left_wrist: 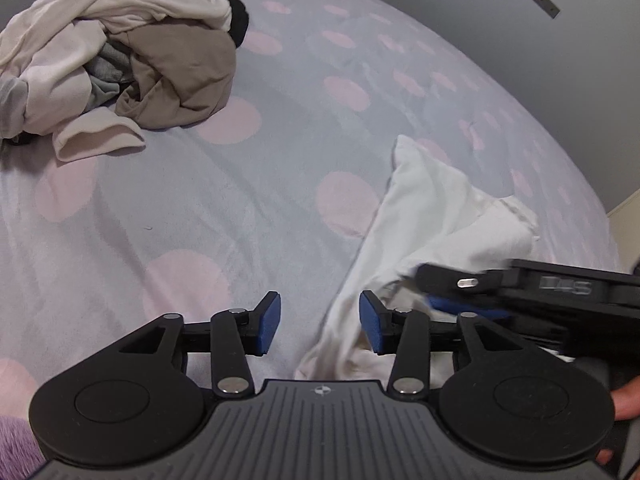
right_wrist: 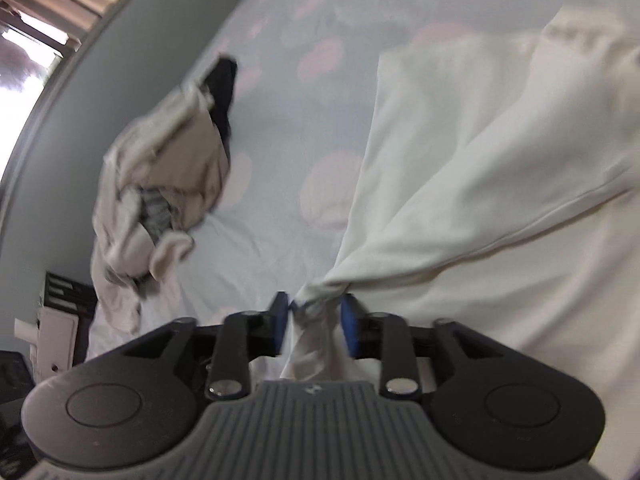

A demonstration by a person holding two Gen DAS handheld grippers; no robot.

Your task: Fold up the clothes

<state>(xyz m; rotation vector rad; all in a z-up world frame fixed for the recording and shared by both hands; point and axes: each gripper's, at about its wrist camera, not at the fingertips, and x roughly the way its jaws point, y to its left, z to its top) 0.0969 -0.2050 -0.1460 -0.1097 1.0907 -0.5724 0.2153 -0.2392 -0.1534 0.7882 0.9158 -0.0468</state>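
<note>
While pile (left_wrist: 120, 60) at ten o'clock waits unfolded, barely begun: left gripper (left_wrist: 320, 328) wide and empty, right gripper (right_wrist: 314, 324) loosely around bunched white garment (right_wrist: 480, 184).

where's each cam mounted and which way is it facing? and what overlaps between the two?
Left wrist: on the left gripper, angled down at the dotted bedsheet; jaws apart, white garment to its right, right gripper and a hand at the edge.
Right wrist: on the right gripper, angled down; bunched white garment between its blue pads.
Shared: white garment, clothes pile, bedsheet.
</note>
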